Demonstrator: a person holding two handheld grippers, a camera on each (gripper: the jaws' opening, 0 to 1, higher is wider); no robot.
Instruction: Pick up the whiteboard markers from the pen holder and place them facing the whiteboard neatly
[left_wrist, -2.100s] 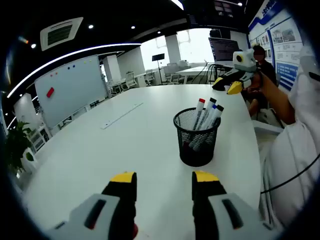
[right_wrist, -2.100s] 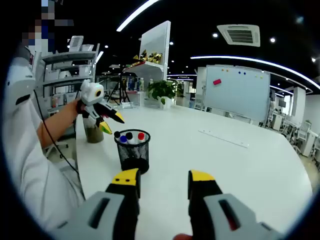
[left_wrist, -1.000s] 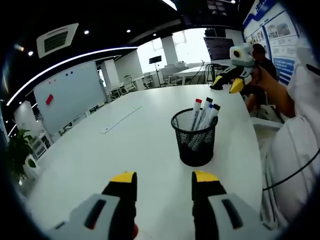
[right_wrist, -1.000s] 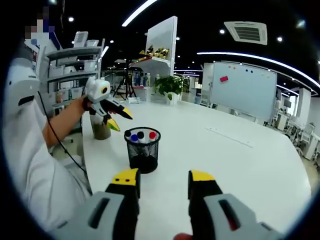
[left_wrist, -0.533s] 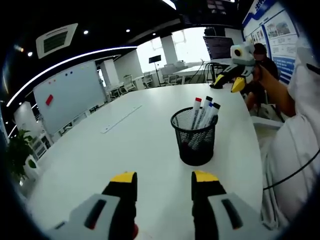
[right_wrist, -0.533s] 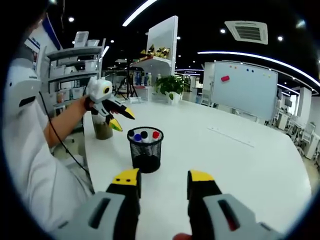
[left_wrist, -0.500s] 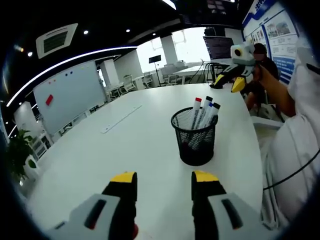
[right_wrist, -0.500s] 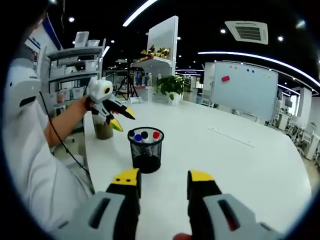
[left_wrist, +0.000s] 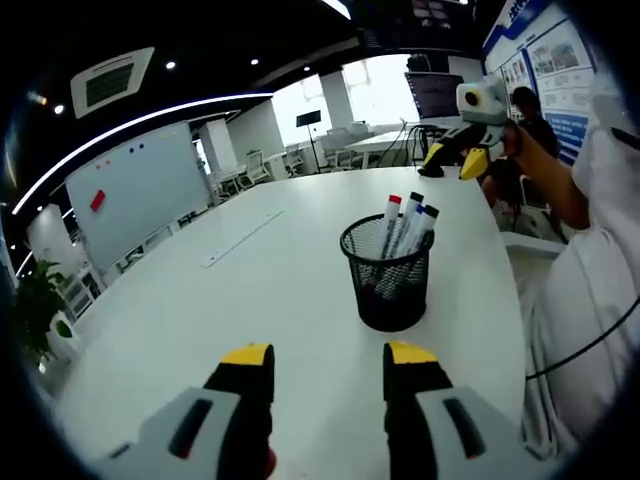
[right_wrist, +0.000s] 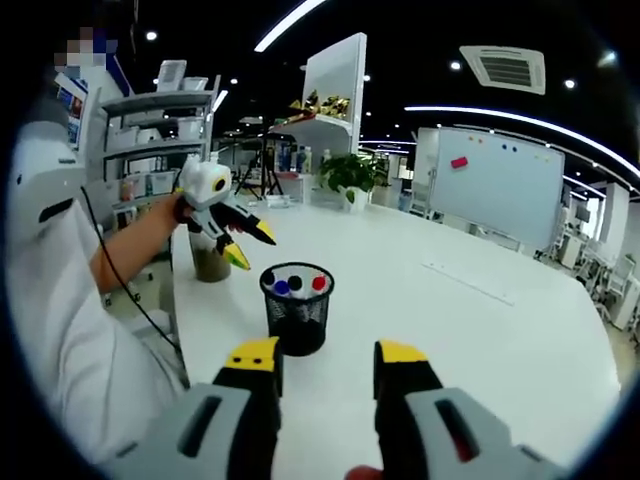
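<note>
A black mesh pen holder (left_wrist: 387, 275) stands on the white table (left_wrist: 250, 300) with three capped markers (left_wrist: 400, 228) upright in it: red, black and blue caps. My left gripper (left_wrist: 328, 362) is open and empty, short of the holder. In the right gripper view the same pen holder (right_wrist: 297, 315) sits just ahead of my open right gripper (right_wrist: 325, 358), marker caps (right_wrist: 295, 283) showing from above. The whiteboard (left_wrist: 135, 190) stands beyond the table's far side, also seen as the whiteboard (right_wrist: 500, 190).
A long pale strip (left_wrist: 245, 230) lies on the table toward the whiteboard. A person's hand holds the right gripper (left_wrist: 468, 150) above the table edge. The left gripper (right_wrist: 228, 228) hovers by a brownish cup (right_wrist: 208, 265). A potted plant (right_wrist: 350, 175) and shelves (right_wrist: 150, 150) stand behind.
The right gripper's camera has swung toward the pen holder, which now sits nearer that view's centre. The left gripper view has hardly shifted. Both grippers stay open.
</note>
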